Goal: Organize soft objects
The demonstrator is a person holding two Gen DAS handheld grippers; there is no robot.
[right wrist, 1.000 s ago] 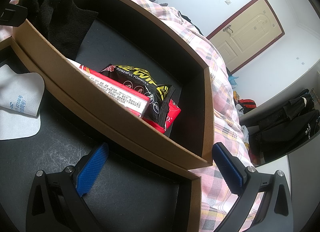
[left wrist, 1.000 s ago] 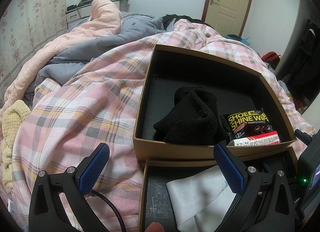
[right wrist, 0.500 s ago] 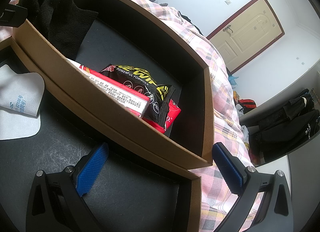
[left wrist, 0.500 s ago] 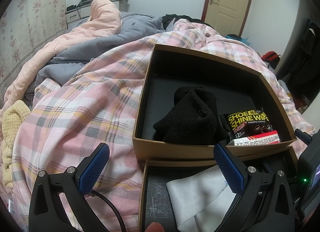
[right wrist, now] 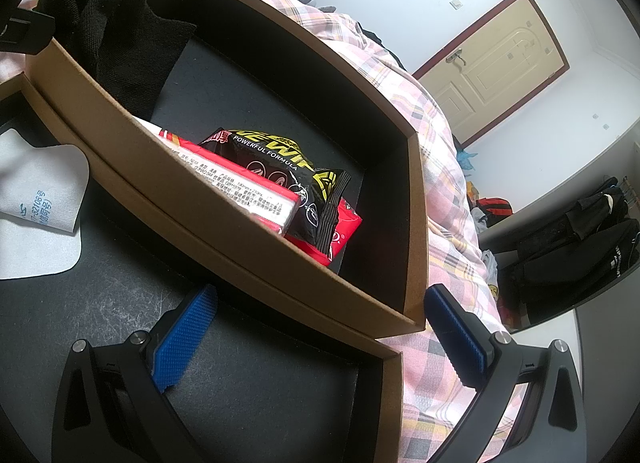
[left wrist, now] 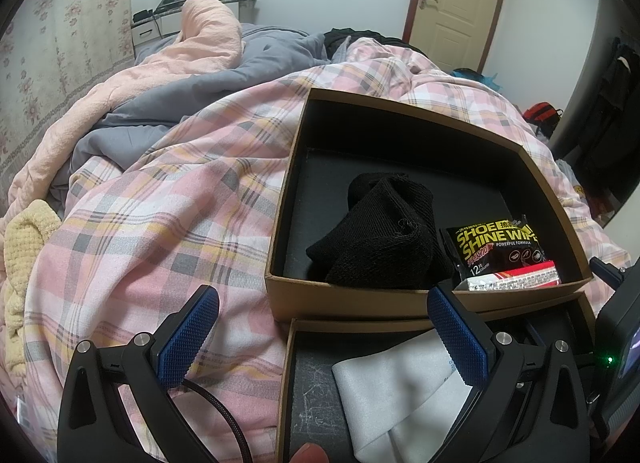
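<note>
Black knit sock bundle [left wrist: 384, 231]: inside cardboard box [left wrist: 348, 295], left of the wipes packet [left wrist: 496, 247]. Likely light, limp, compressible; best pinched at the raised fold. Left gripper [left wrist: 320, 335] and right gripper [right wrist: 324, 327]: spread wide, empty, near side of box.

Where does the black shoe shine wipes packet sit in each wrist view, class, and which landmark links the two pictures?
Left wrist: shoe shine wipes packet lies right of centre, in the cardboard box's near right corner, beside the black knit item.
Right wrist: packet sits at centre, behind the box's near wall.
Shared landmark: the cream door.
</note>
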